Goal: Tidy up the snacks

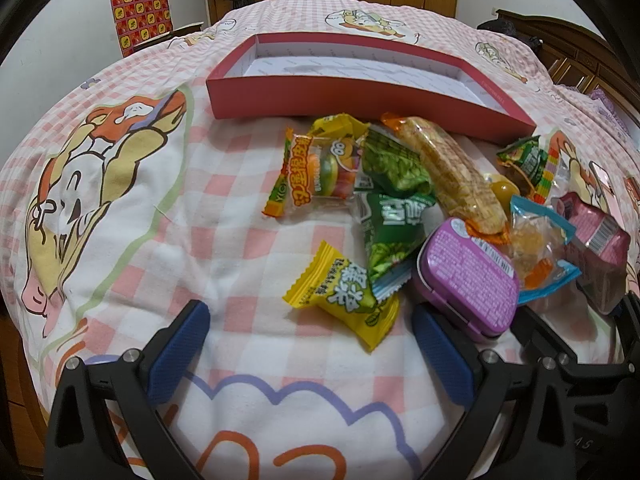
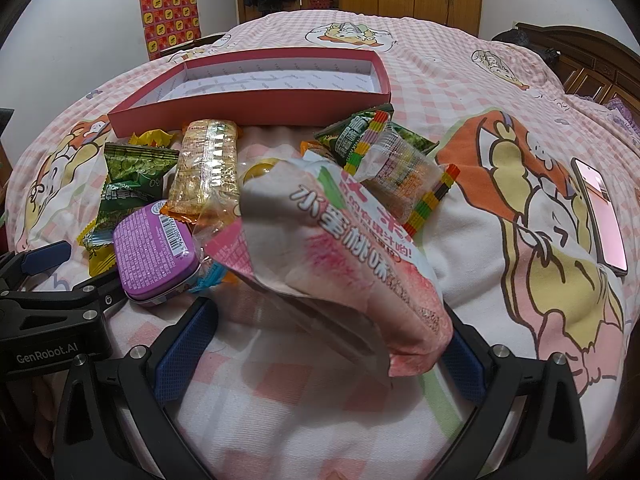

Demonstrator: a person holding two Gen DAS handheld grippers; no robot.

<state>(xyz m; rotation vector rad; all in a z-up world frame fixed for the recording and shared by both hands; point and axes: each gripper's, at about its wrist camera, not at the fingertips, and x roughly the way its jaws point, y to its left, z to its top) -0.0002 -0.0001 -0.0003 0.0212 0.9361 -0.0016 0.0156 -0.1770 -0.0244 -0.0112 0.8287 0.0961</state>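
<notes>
A shallow red box [image 1: 256,98] [image 2: 256,104] with a white, bare floor lies on the bed behind a heap of snacks. My left gripper [image 1: 310,344] is open, low over the quilt. A yellow candy packet [image 1: 344,292] lies just ahead between its fingers, and a purple tin [image 1: 468,276] [image 2: 154,248] touches the right finger. My right gripper [image 2: 324,354] is open around the near end of a pink peach packet [image 2: 340,264] [image 1: 596,240]. That packet's lower corner rests against the right finger. Green pea packets [image 1: 392,200], a long rice cracker pack [image 1: 452,172] [image 2: 206,166] and a burger gummy packet [image 1: 320,168] fill the heap.
The pink checked quilt [image 1: 132,184] with cartoon prints covers the whole bed. A phone [image 2: 600,216] lies face up at the right of the heap. A patterned red and yellow box [image 1: 140,16] stands by the wall, with wooden wardrobes behind. The left gripper's body [image 2: 48,320] sits close beside my right one.
</notes>
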